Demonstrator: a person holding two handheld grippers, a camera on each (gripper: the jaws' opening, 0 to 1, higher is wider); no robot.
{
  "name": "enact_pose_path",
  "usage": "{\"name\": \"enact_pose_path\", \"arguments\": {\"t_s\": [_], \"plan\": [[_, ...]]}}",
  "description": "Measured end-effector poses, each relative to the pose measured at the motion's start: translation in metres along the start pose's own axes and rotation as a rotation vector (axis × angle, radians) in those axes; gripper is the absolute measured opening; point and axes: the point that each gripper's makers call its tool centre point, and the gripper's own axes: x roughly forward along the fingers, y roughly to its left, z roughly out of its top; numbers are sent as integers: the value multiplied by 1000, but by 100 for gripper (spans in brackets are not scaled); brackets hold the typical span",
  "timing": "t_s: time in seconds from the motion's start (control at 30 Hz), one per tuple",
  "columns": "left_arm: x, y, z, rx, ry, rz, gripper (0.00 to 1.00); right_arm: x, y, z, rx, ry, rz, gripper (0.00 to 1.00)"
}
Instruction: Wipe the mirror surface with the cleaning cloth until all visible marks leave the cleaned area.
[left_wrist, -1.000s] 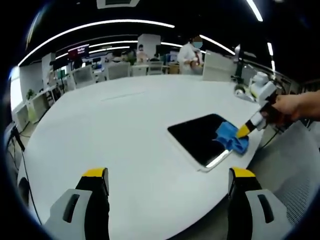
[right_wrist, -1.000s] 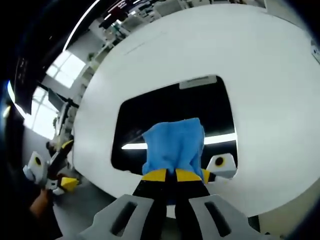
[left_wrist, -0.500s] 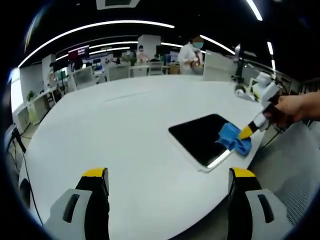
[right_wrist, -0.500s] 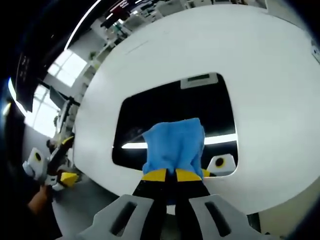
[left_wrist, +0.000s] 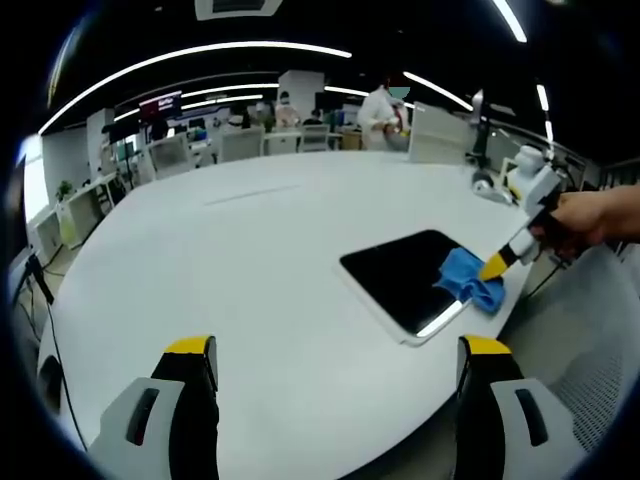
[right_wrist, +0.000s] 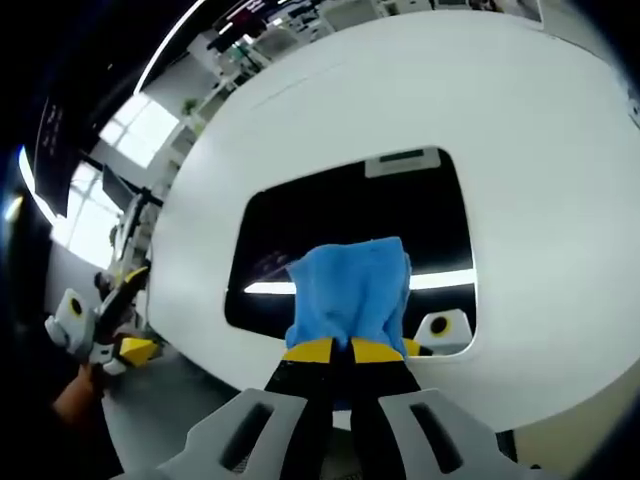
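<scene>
White table (left_wrist: 230, 250), right tongs (right_wrist: 341, 349) pinching cloth (right_wrist: 350, 290) on mirror (right_wrist: 340, 215)

Mirror (left_wrist: 401, 277) (right_wrist: 350, 235): dark, rounded rectangle, lying flat near tabletop edge. Blue cloth (left_wrist: 466, 279) (right_wrist: 352, 293): bunched, pressed on mirror's end nearest that edge, reflecting a light strip.

The white round table (left_wrist: 220, 260) lies bare from 9 to 1 o'clock of the left gripper (left_wrist: 335, 350), open to passage. At 2 o'clock the mirror (left_wrist: 400, 275), the blue cleaning cloth (left_wrist: 468, 281) and the right gripper (left_wrist: 495, 263) clamping it stand in the way
</scene>
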Motion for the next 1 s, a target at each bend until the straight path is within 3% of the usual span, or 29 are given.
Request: {"name": "enact_pose_path", "arguments": {"t_s": [0.63,1.0], "plan": [[0,1,-1,0,4,4,100,-6,-15,1,15,2,8,0],[-1,3,-2,-1,10,14,100,-17,-35,1,42,-5,3,0]]}}
